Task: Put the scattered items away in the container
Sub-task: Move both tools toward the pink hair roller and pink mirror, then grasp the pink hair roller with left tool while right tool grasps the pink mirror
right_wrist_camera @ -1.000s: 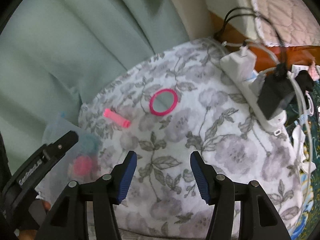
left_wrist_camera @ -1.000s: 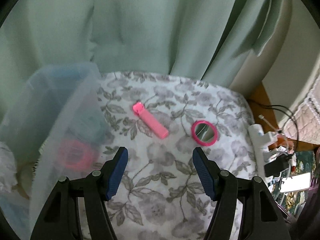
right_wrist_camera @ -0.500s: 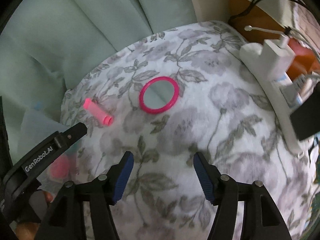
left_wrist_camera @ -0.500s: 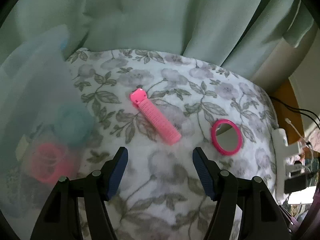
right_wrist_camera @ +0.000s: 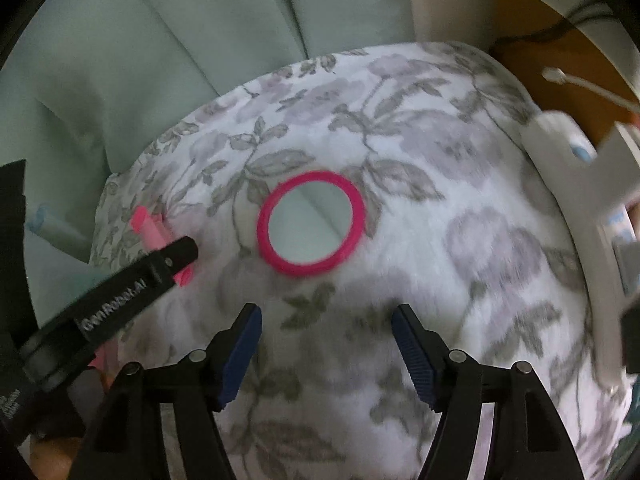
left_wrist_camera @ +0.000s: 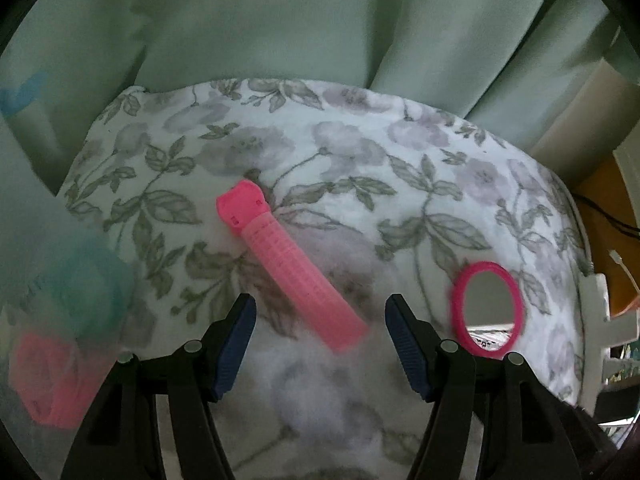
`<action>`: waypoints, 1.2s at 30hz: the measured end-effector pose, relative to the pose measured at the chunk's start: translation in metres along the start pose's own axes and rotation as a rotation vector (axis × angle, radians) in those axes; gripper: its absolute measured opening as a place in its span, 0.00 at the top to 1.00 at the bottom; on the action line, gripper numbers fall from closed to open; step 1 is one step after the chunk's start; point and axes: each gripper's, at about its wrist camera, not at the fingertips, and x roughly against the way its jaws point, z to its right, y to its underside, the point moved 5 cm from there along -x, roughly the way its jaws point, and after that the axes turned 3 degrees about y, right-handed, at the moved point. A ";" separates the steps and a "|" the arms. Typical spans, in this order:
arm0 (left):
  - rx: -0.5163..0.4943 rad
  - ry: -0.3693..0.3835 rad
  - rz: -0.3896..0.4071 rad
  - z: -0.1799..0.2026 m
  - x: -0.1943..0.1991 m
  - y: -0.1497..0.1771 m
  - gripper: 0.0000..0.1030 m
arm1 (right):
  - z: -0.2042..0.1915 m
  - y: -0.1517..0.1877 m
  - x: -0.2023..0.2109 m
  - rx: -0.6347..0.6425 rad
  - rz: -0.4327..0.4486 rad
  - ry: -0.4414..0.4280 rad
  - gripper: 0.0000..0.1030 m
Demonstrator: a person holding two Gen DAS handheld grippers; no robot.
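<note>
At far left the translucent container (left_wrist_camera: 44,320) holds rollers; the left claw (left_wrist_camera: 320,322), spread and empty, flanks the pink hair clip (left_wrist_camera: 288,260), calling for closure, while the right claw (right_wrist_camera: 326,330), spread, faces the round mirror (right_wrist_camera: 311,228).

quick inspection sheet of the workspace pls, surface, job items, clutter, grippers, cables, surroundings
surface: floral cloth, soft-looking.
job's things: pink hair clip and pink round mirror lie apart on the cloth; translucent container at left holds blurred pink and teal items.
clutter: nothing seen on the cloth besides these.
grippers: left hand-held gripper open near the clip's end; right hand-held gripper open, short of the mirror.
cables: white power strip, white cable, black cable.
surroundings: green curtain.
</note>
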 end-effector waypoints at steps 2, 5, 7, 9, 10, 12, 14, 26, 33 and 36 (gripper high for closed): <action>0.007 -0.003 -0.003 -0.005 -0.005 -0.002 0.34 | -0.003 -0.006 -0.004 0.014 0.009 0.006 0.30; 0.014 0.005 -0.001 -0.010 -0.010 -0.003 0.34 | -0.006 -0.015 -0.010 0.034 0.023 0.016 0.27; 0.009 0.009 0.007 -0.012 -0.011 -0.005 0.34 | -0.010 -0.019 -0.013 0.044 0.033 0.018 0.23; 0.005 0.012 0.014 -0.014 -0.012 -0.006 0.34 | -0.013 -0.021 -0.017 0.051 0.039 0.024 0.21; 0.004 0.015 0.017 -0.015 -0.012 -0.007 0.34 | -0.014 -0.023 -0.019 0.054 0.043 0.032 0.20; 0.001 0.017 0.022 -0.018 -0.013 -0.009 0.34 | -0.015 -0.026 -0.021 0.063 0.052 0.044 0.20; -0.003 0.020 0.026 -0.020 -0.013 -0.010 0.34 | -0.017 -0.029 -0.024 0.075 0.062 0.062 0.20; -0.014 0.030 0.059 -0.029 -0.013 -0.010 0.46 | -0.029 -0.029 -0.035 0.169 0.120 0.190 0.23; -0.020 0.054 0.063 -0.026 -0.008 -0.005 0.62 | -0.024 -0.029 -0.031 0.160 0.121 0.184 0.28; -0.013 0.062 0.059 -0.020 -0.002 0.002 0.67 | -0.022 -0.026 -0.028 0.143 0.114 0.173 0.28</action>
